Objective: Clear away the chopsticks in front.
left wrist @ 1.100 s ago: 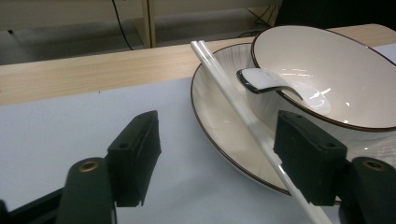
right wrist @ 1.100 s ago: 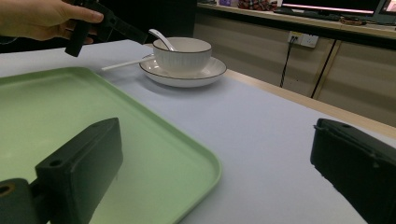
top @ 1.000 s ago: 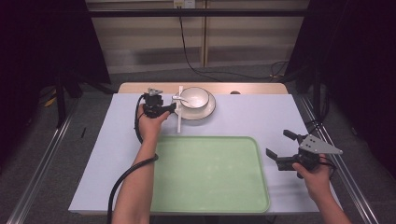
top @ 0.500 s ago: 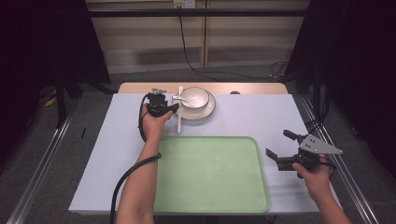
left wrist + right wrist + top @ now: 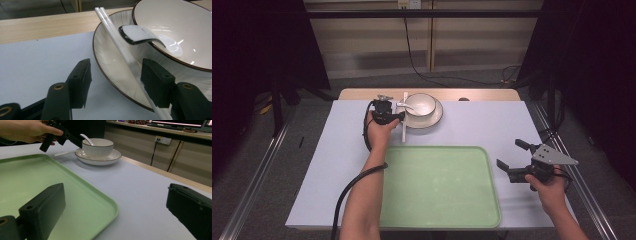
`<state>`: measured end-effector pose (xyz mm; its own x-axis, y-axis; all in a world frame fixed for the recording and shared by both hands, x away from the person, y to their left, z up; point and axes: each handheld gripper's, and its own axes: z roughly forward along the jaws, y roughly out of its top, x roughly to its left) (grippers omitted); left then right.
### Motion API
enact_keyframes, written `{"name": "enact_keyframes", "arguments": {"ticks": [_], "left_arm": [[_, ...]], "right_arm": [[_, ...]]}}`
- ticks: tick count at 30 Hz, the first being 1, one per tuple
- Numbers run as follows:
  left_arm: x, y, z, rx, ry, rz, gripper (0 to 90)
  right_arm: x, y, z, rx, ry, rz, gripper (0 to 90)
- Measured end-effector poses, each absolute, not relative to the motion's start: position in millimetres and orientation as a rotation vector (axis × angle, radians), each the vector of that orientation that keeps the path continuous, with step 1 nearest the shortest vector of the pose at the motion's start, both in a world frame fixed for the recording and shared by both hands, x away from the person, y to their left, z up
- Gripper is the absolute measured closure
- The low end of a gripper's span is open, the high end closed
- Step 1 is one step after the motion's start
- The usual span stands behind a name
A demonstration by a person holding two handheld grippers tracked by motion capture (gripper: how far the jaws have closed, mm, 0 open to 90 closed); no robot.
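The left gripper (image 5: 113, 82) has its 2 jaws about half open, astride the white chopsticks (image 5: 117, 41); the right-hand jaw sits just beside them, but whether it touches cannot be told, and nothing is clamped. The chopsticks lie across the plate's (image 5: 110, 60) left rim, beside the bowl (image 5: 185, 27) holding a spoon (image 5: 140, 36). Well apart, the right gripper (image 5: 518, 159) has its jaws wide and empty, just right of the green tray (image 5: 437, 185) on the table (image 5: 332, 150).

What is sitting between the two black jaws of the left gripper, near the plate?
In the left gripper view, the white chopsticks run between them, close to one jaw, resting on the plate rim.
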<state>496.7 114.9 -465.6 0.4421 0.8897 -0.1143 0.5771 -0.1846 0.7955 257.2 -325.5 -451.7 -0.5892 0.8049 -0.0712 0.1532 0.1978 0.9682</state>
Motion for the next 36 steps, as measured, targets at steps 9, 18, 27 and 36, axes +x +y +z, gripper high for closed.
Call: {"name": "enact_keyframes", "arguments": {"ticks": [9,18,27,36], "left_arm": [[498.7,116.3,-464.6,1.888,1.258,0.475,42.1],[499.7,114.9,-464.5,1.877,1.272,0.469,42.8],[500.5,115.1,-464.4,1.879,1.280,0.472,41.8],[501.2,114.8,-465.2,1.858,1.297,0.472,40.2]], "right_arm": [[256.9,-325.4,-451.8,0.896,1.892,1.422,1.8],[257.4,-325.6,-452.0,0.891,1.891,1.421,1.8],[257.9,-325.7,-452.5,0.889,1.892,1.422,1.8],[258.0,-325.7,-452.5,0.889,1.895,1.422,1.8]]}}
